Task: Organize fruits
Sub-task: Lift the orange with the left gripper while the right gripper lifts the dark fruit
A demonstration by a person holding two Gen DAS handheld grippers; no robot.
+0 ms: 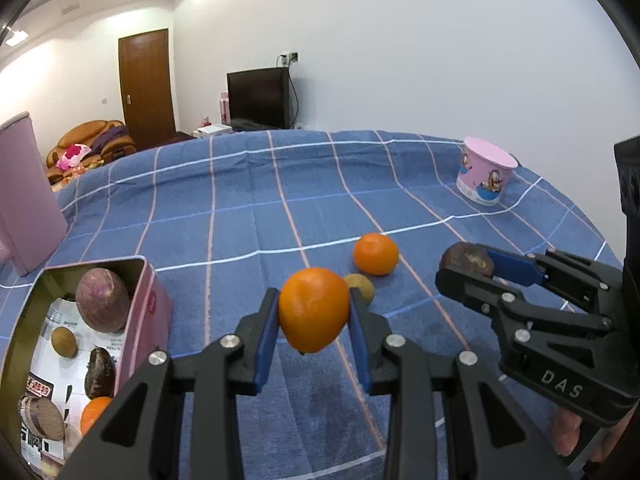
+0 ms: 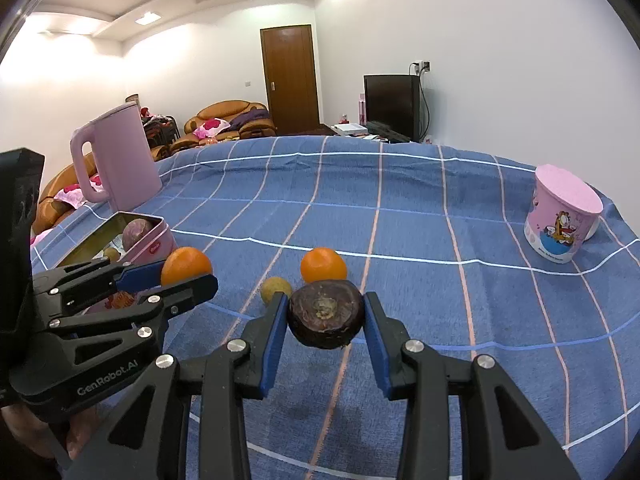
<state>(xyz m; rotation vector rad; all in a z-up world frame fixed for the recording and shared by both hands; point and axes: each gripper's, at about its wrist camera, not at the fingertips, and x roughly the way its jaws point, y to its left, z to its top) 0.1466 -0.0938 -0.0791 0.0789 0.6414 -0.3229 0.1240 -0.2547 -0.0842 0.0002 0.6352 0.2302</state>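
My left gripper [image 1: 314, 312] is shut on an orange [image 1: 313, 309] and holds it above the blue checked cloth [image 1: 240, 216]; it also shows in the right wrist view [image 2: 188, 270]. My right gripper [image 2: 326, 316] is shut on a dark purple mangosteen [image 2: 326, 314], seen from the left wrist view too [image 1: 466, 260]. A second orange [image 1: 376, 254] [image 2: 323, 265] and a small yellow-brown fruit [image 1: 362, 286] [image 2: 275, 289] lie on the cloth. The open pink tin [image 1: 138, 308] [image 2: 158, 240] at left holds several fruits, among them a purple one [image 1: 102, 300].
A pink kettle [image 2: 116, 160] stands behind the tin at the table's left. A pink cartoon cup [image 1: 486, 172] [image 2: 564, 216] stands at the far right. Beyond the table are a sofa, a door and a TV.
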